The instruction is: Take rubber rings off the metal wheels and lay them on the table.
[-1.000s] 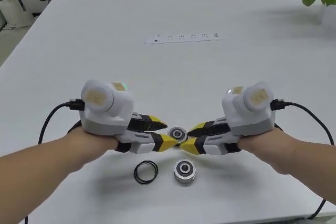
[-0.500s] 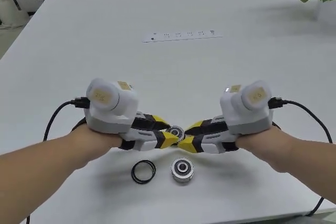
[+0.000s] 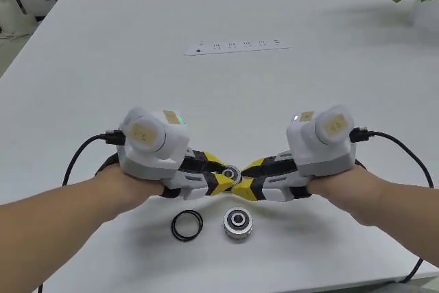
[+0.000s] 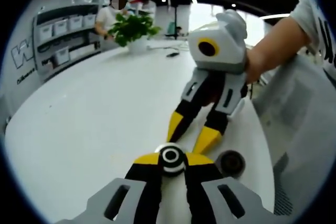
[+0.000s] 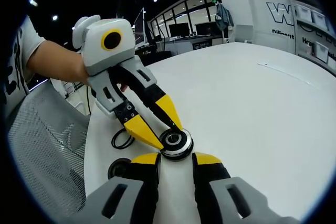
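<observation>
Where the white desk (image 3: 309,32) runs below the work, the left gripper (image 4: 172,159) is clamped on a metal wheel (image 5: 176,141) held aloft; the right gripper (image 5: 176,157) meets it nose to nose, jaws straddling the rim, grip uncertain; a bare wheel (image 3: 238,221) and a loose rubber ring (image 3: 186,224) lie beneath.

1. My white table (image 3: 103,66) carries a metal wheel (image 3: 238,223).
2. A loose black rubber ring (image 3: 186,225) lies just left of the wheel.
3. A flat power strip (image 3: 237,47) lies well beyond the wheel.
</observation>
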`<state>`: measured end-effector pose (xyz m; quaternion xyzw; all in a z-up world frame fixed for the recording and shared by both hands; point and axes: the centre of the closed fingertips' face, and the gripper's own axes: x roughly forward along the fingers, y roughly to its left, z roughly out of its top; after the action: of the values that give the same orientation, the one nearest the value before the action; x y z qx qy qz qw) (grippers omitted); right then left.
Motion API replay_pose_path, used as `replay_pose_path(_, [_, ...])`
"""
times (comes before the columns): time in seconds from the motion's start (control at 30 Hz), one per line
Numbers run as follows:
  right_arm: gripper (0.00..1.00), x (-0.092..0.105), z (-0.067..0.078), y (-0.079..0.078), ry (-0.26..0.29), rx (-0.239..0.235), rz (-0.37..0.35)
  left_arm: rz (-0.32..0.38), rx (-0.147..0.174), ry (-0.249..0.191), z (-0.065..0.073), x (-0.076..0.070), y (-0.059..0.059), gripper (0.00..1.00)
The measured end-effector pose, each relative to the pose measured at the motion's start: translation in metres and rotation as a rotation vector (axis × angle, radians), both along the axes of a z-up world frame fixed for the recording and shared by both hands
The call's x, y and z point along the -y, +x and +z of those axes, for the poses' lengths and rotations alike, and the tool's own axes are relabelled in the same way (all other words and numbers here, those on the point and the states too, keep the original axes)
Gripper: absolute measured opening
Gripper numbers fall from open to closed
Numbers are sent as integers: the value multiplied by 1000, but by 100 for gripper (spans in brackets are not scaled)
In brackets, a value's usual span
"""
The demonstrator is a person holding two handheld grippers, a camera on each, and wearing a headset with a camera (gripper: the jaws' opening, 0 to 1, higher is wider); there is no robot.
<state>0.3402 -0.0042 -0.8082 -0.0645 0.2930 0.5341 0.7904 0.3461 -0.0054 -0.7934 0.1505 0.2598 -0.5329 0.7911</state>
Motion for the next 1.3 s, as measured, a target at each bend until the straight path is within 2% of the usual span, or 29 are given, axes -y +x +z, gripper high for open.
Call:
replay_pose_path(0.17, [22,-1,0,-1,1,-1,5,10,1,-8,0,-1,1,16])
replay_pose_path(0.37, [23,-2,1,-2,7,-2,7,20,23,0,-1,-1,2,14])
replay_pose_path(0.53, [25,-5,2,-1,15,-1,-2,29,29,-3,0,-2,2,14])
replay_pose_path(0.73, [25,-5,3,2,24,3,-20,42,30,-12,0,-2,1,14])
replay_pose_path(1.3, [19,-2,0,0,5,21,-2,54,32,-23,-1,-2,0,14])
